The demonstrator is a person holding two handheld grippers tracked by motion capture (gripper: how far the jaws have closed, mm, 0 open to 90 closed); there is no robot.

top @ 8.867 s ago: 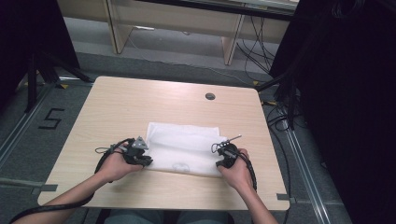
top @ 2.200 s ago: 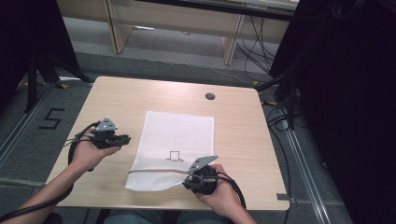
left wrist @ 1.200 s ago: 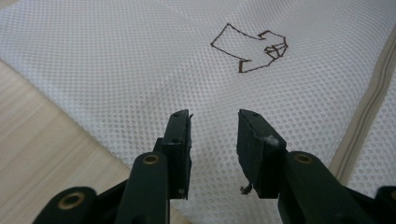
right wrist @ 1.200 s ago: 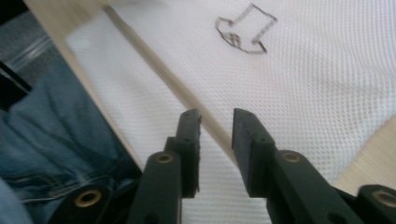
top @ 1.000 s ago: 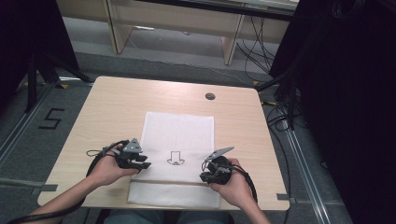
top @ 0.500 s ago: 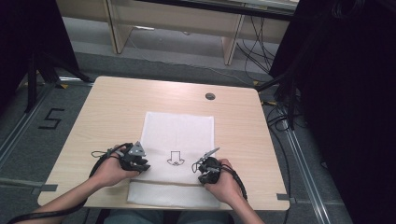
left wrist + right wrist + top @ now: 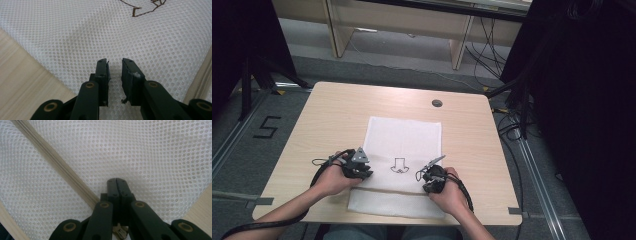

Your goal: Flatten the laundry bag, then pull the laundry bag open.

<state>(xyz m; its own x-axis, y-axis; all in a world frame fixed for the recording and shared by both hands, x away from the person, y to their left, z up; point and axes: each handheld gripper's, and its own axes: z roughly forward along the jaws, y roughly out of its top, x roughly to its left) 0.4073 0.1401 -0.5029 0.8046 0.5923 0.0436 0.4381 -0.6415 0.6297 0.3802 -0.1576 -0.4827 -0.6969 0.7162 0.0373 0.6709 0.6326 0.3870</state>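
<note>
1. White mesh laundry bag (image 7: 404,150) lies flat at the centre of the pale wooden worktop (image 7: 327,115), long side running from the near edge toward the upper part of the high view.
2. Its near end is folded over into a band along the bottom edge of the worktop; a small dark outline motif (image 7: 400,165) sits mid-bag, between the two hands.
3. Left claw (image 7: 362,172) rests at the bag's left edge, lower left of centre in the high view, held in the person's left hand (image 7: 332,179); a grey three-cornered plate sits on top of it.
4. Left gripper view: the two black jaws stand a narrow gap apart over the mesh, having just been closing. Mesh shows through the gap below them; the pads do not press on any fold, so this claw reads as released.
5. In the same view, bare wood shows lower left, the motif (image 7: 147,7) at the top edge, and a beige zipper strip at far right.
6. Right claw (image 7: 432,180) sits on the bag's right side, lower right of centre, in the right hand (image 7: 451,192).
7. Right gripper view: jaws clenched tight together, tips down on the mesh (image 7: 140,152); whether any cloth is pinched I cannot tell. A beige zipper (image 7: 57,167) runs diagonally from upper left to the jaws' base.
</note>
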